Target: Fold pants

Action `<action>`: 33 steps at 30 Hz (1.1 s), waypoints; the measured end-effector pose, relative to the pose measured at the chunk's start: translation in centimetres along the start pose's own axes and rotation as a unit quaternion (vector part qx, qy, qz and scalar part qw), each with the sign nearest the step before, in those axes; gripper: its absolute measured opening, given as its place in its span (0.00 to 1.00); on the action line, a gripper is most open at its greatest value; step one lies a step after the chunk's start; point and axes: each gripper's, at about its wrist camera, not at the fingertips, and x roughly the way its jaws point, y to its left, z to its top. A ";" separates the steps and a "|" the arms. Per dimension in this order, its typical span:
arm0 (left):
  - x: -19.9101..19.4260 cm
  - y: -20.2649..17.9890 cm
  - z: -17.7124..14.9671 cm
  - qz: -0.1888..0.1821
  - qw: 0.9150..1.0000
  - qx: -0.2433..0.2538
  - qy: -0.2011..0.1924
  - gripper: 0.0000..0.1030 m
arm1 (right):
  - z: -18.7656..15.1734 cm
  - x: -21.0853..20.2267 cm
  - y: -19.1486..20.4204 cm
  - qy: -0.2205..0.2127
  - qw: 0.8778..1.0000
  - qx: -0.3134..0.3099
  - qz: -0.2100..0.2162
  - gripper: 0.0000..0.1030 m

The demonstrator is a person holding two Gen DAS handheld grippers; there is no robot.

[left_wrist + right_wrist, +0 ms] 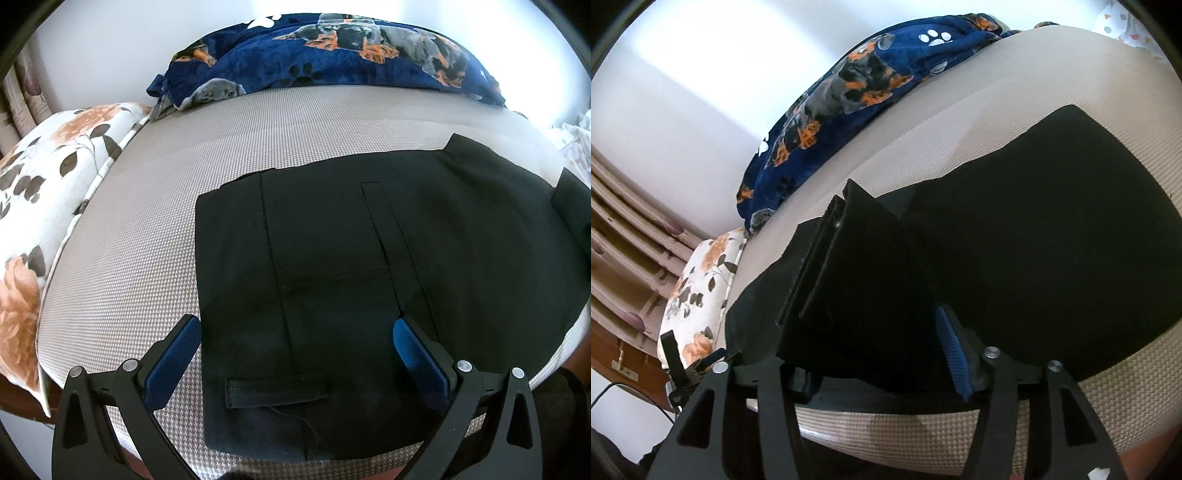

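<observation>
Two views were all I had to steer by. From the left wrist camera, the black woven pants (369, 266) lay flat and already folded into a compact block across the lower centre and right of the frame, on the beige textured mattress (147, 229). My left gripper (297, 328) hovered over the near edge with its blue-padded jaws spread wide, one pad beside the cloth's left edge and the other over it, gripping nothing. A loose belt loop (275, 393) lay near the bottom of the frame. At the top sat a navy fleece blanket with dog and paw prints (332, 51), and at the left a white pillow with orange flowers (44, 192).

From the right wrist camera, the pants filled the centre and right of the frame, with a raised fold of the waistband end (849, 258) standing up between the jaws of my right gripper (882, 354). Those jaws were about half open; the one blue pad I could see stood clear of the cloth, while the other was hidden by dark fabric, so I judged the fold released rather than held.

I judged that a fold was just being laid down. Next I would need to let that raised flap settle flat, draw the right gripper clear, and smooth or square the block.
</observation>
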 end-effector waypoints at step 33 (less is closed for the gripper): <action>-1.2 -2.4 0.7 0.008 0.999 0.038 -0.002 1.00 | 8.0 -4.9 -7.3 -0.071 0.996 0.053 0.013 0.47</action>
